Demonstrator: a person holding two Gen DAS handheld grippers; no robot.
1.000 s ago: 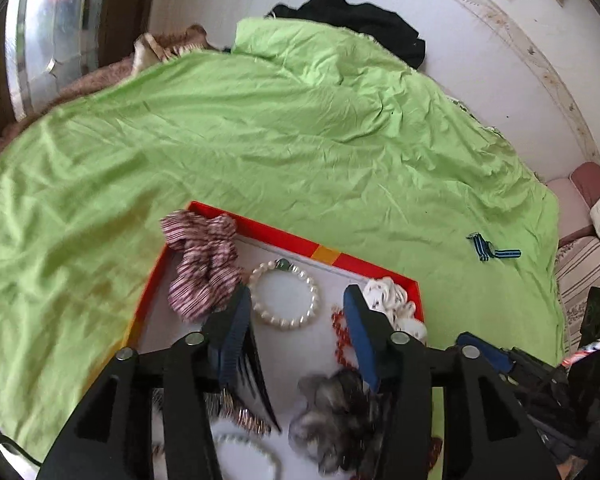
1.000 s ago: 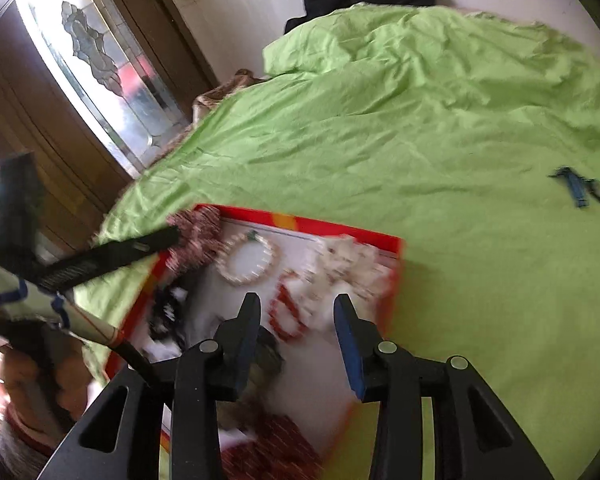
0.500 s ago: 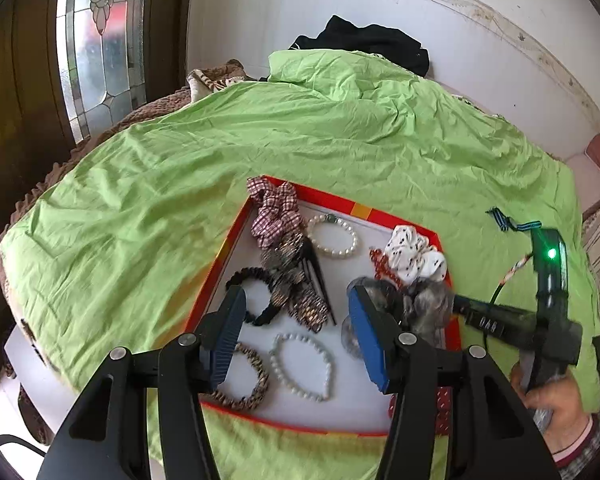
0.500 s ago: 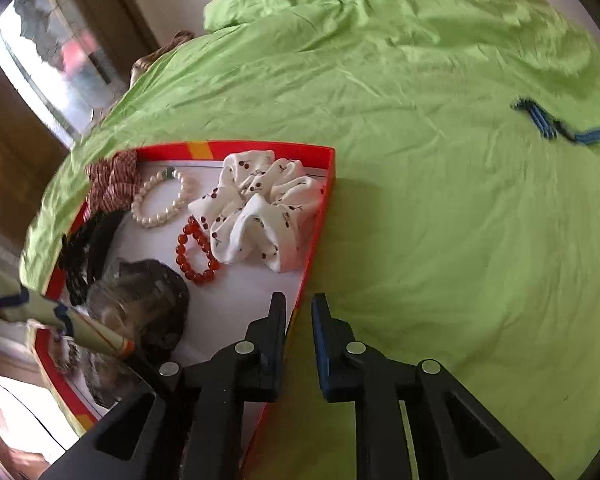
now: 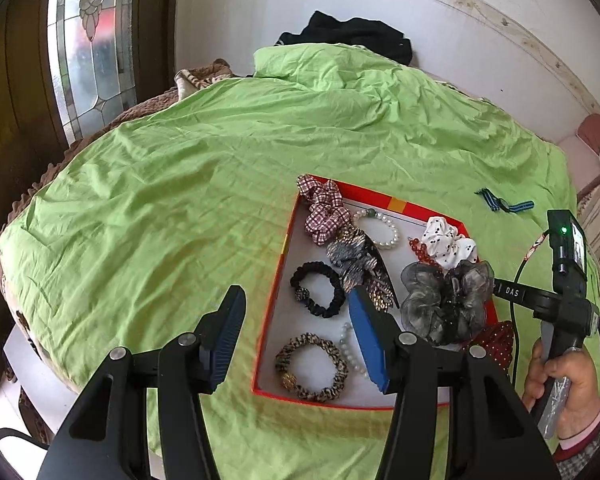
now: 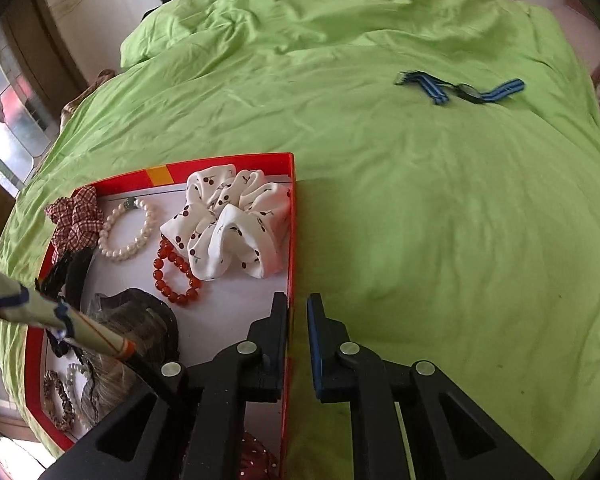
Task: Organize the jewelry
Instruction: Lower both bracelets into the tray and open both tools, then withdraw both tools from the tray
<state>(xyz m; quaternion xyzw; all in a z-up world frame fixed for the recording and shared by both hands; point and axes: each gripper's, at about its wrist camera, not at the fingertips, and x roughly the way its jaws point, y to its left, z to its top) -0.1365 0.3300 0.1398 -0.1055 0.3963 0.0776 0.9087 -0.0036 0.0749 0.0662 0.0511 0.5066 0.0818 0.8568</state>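
Right gripper [image 6: 298,320] fingers nearly closed, straddling right wall of red tray [image 6: 291,240]; whether pads pinch it, cannot tell. Judged: steadying or dragging tray. Left gripper [image 5: 296,336] half open, empty, hovering over tray's near left corner. Tray sits on wrinkled green bedsheet [image 5: 180,200], shallow cardboard, white floor. Inside: soft cherry-print scrunchie [image 6: 232,224] far right, glossy red bead bracelet [image 6: 176,276], pearl bracelet [image 6: 126,232], sheer grey scrunchie [image 5: 446,300]. Striped strap [image 6: 460,90] lies far right on sheet, outside tray.

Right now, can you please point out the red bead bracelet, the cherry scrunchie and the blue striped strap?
red bead bracelet [image 6: 175,278]: right wrist view, on its beads.
cherry scrunchie [image 6: 232,222]: right wrist view, on its folded fabric.
blue striped strap [image 6: 432,90]: right wrist view, on its left band.
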